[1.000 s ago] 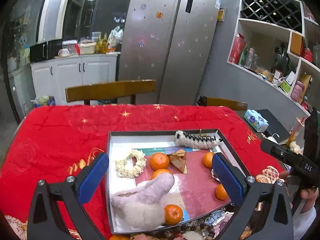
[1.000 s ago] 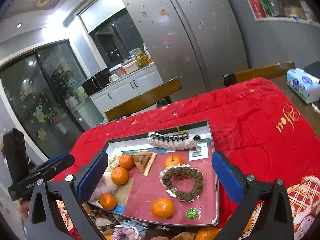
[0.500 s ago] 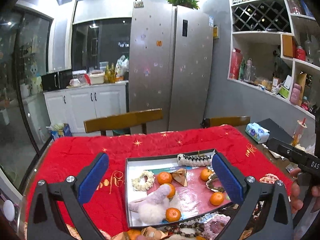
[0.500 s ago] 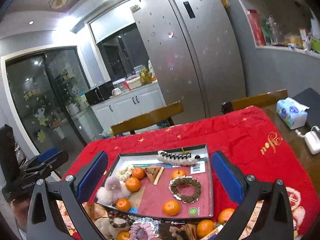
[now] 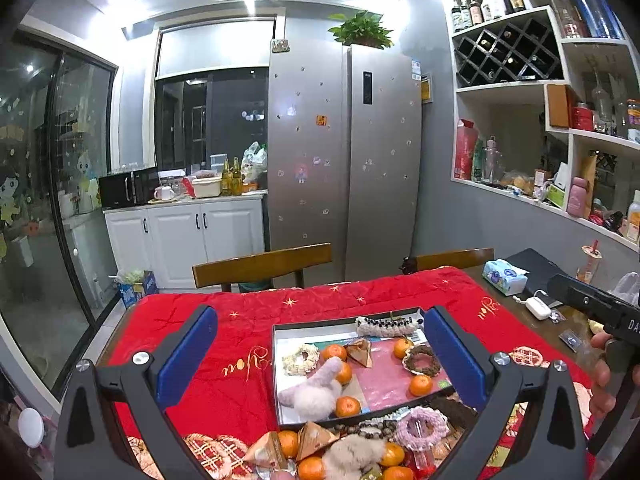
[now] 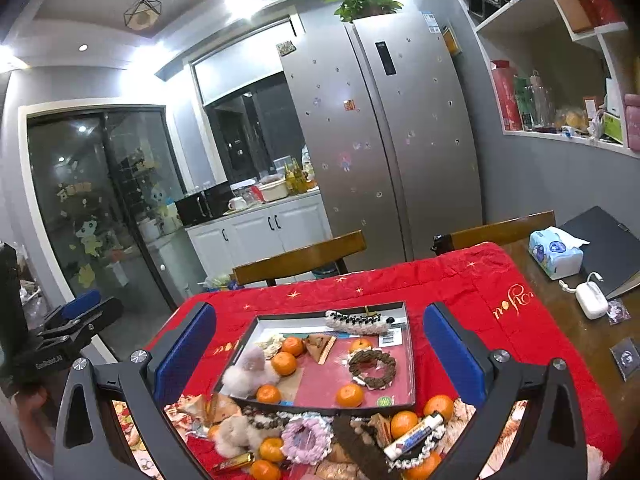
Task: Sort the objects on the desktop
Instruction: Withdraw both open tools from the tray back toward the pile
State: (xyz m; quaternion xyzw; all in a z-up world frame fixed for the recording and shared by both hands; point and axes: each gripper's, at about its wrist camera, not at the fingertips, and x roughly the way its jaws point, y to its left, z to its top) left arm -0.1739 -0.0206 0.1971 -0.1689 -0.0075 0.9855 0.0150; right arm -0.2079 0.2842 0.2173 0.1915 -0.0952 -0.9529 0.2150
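A: What are the two grippers doing?

B: The left gripper (image 5: 320, 360) is wide open and holds nothing. The right gripper (image 6: 318, 354) is wide open too, with nothing in it. Both hang in the air above the near edge of the table.

A: Where are the things to sort?

B: A flat tray (image 5: 276, 376) sits on the red cloth (image 5: 224, 344). Inside are small oranges (image 5: 347, 407), a fluffy pink slipper (image 5: 312, 390), a brown ring (image 5: 421, 360) and a white ring (image 5: 301, 358). A long fuzzy caterpillar toy (image 6: 358, 322) lies along the far wall of the tray, its long side going left to right. The slipper's long side runs slantwise, toe toward the middle of the tray.

A: And nearer to us?

B: A heap of oranges, a pink hair ring (image 6: 307, 438) and beads lies just in front of the tray.

A: What changed?

B: A second ago both grippers were low and close over the tray. Now they are higher and farther back, so the heap shows.
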